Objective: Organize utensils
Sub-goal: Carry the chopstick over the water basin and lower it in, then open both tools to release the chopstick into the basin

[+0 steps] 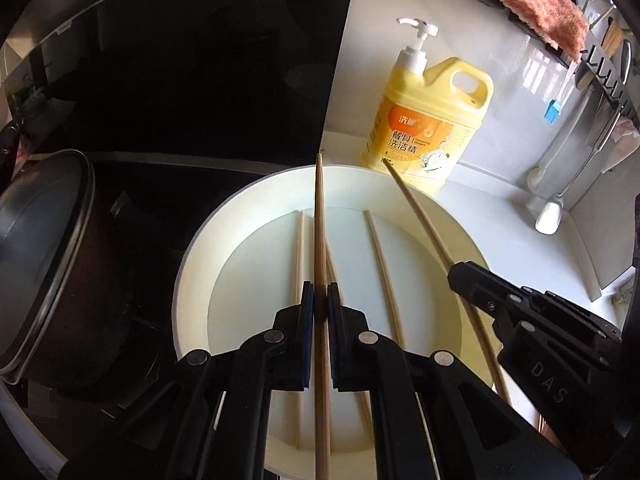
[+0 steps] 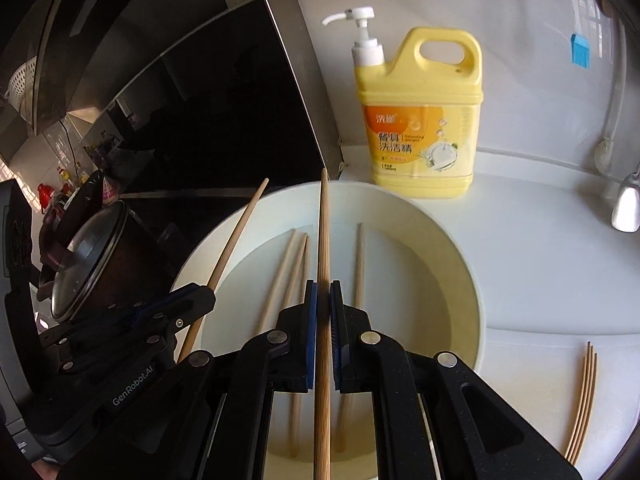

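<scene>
A white round basin [image 1: 192, 264] [image 2: 476, 280] sits on the white counter with three wooden chopsticks [image 1: 382, 264] [image 2: 360, 264] lying in it. My left gripper [image 1: 320, 300] is shut on a chopstick [image 1: 320, 216] and holds it above the basin. My right gripper [image 2: 323, 300] is shut on another chopstick [image 2: 323, 224], also above the basin. The right gripper and its chopstick [image 1: 420, 208] show at the right of the left wrist view. The left gripper and its chopstick [image 2: 236, 236] show at the left of the right wrist view. Several chopsticks [image 2: 582, 400] lie together on the counter to the basin's right.
A yellow dish-soap pump bottle [image 1: 428, 120] [image 2: 420, 120] stands behind the basin. A dark pot with a lid [image 1: 44, 256] [image 2: 88, 256] sits on the black stove at the left. A wall rack with a pink cloth [image 1: 536, 4], a blue brush [image 2: 580, 50] and hanging utensils is at the right.
</scene>
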Motion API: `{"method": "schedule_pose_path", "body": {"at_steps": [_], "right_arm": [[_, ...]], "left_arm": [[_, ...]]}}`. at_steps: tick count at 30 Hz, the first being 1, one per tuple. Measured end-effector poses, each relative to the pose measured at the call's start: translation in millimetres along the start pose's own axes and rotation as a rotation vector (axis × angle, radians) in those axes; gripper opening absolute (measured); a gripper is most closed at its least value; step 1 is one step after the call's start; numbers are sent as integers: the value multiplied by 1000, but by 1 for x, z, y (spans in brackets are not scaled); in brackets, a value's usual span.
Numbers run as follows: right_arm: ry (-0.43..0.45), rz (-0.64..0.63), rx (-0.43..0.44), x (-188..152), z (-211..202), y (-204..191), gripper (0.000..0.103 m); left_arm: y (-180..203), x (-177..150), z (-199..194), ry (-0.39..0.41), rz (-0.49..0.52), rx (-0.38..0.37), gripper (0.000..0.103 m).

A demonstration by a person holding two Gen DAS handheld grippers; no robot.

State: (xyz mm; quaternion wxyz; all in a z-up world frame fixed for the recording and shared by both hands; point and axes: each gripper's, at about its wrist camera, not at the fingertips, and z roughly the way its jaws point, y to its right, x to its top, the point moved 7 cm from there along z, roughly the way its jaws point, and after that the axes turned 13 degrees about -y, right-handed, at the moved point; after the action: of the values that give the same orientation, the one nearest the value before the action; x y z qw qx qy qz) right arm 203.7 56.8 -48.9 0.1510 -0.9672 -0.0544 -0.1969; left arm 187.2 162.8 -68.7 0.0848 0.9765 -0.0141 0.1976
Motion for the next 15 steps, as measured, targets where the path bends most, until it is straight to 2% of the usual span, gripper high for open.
{"method": "schedule_pose_path", "body": {"at_steps": [5, 15], "right_arm": [[-78, 29, -5, 1, 31, -3, 6], [-195, 101, -5, -4, 64, 5, 6]], "left_arm": [[-9, -1, 26, -63, 14, -17, 7], [-12, -8, 61, -164, 28, -43, 8]]}}
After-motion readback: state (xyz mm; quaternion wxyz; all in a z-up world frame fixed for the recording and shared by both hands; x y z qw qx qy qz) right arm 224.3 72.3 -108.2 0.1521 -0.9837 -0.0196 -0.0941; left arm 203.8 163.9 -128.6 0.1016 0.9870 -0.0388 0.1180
